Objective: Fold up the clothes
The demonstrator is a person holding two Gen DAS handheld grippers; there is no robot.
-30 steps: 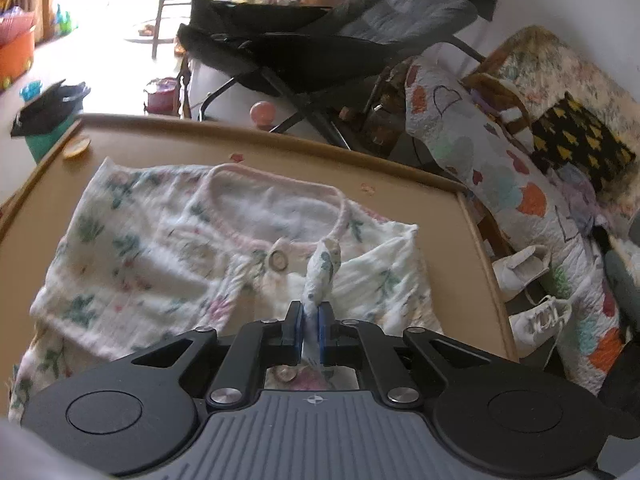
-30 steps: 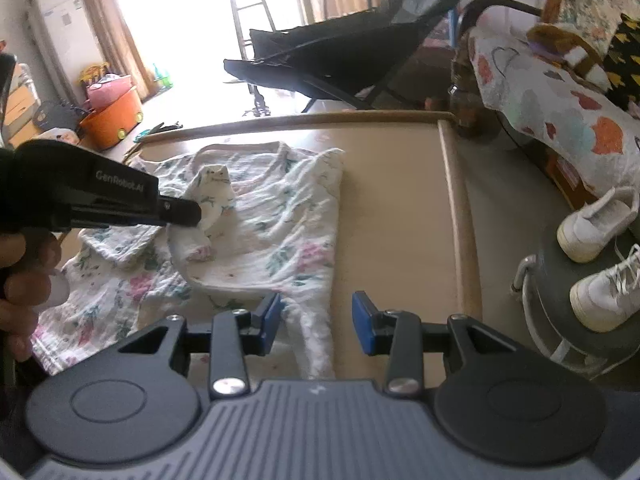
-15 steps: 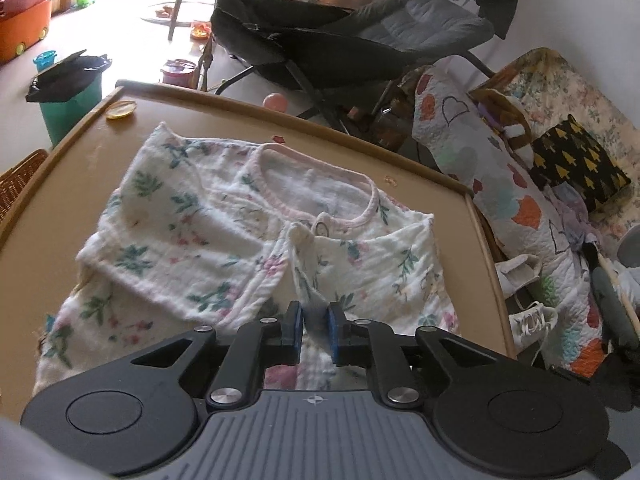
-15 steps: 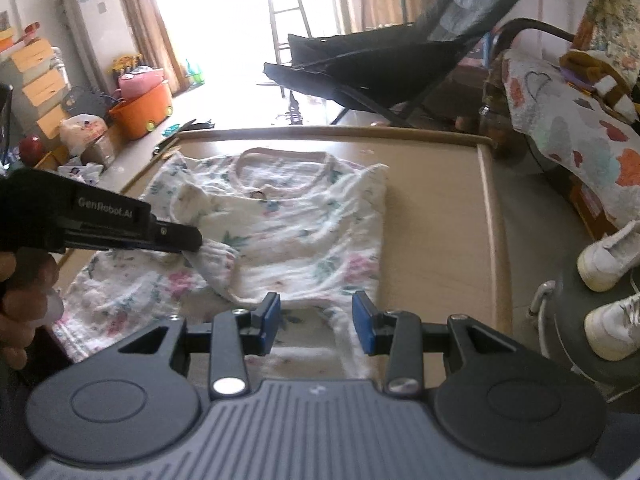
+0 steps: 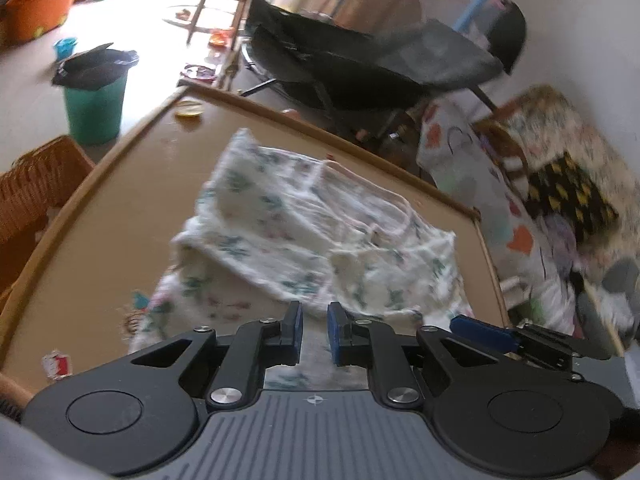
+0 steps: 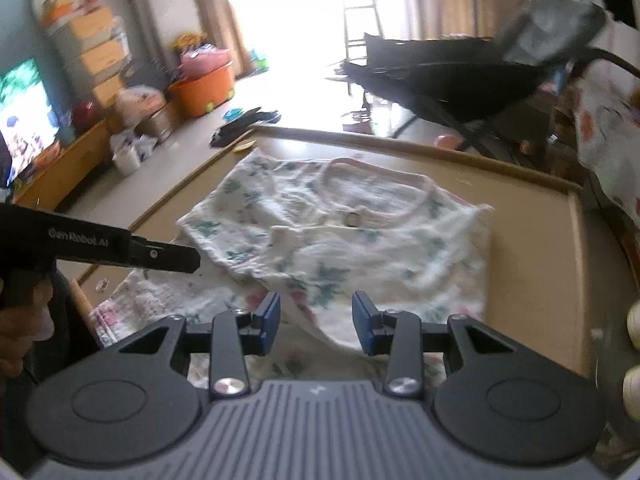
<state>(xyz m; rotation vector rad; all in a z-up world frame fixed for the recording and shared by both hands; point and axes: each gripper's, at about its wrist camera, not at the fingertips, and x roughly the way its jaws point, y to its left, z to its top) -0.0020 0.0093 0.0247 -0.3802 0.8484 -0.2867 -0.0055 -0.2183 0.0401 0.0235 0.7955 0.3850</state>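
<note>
Released, the sleeve [image 6: 280, 236] lies on the garment [image 5: 320, 240]; both grippers gape empty.

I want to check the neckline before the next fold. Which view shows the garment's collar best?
The right wrist view: the pink-edged collar of the floral garment faces the camera, its whole loop traceable. The left wrist view shows the collar aslant and more blurred.
</note>
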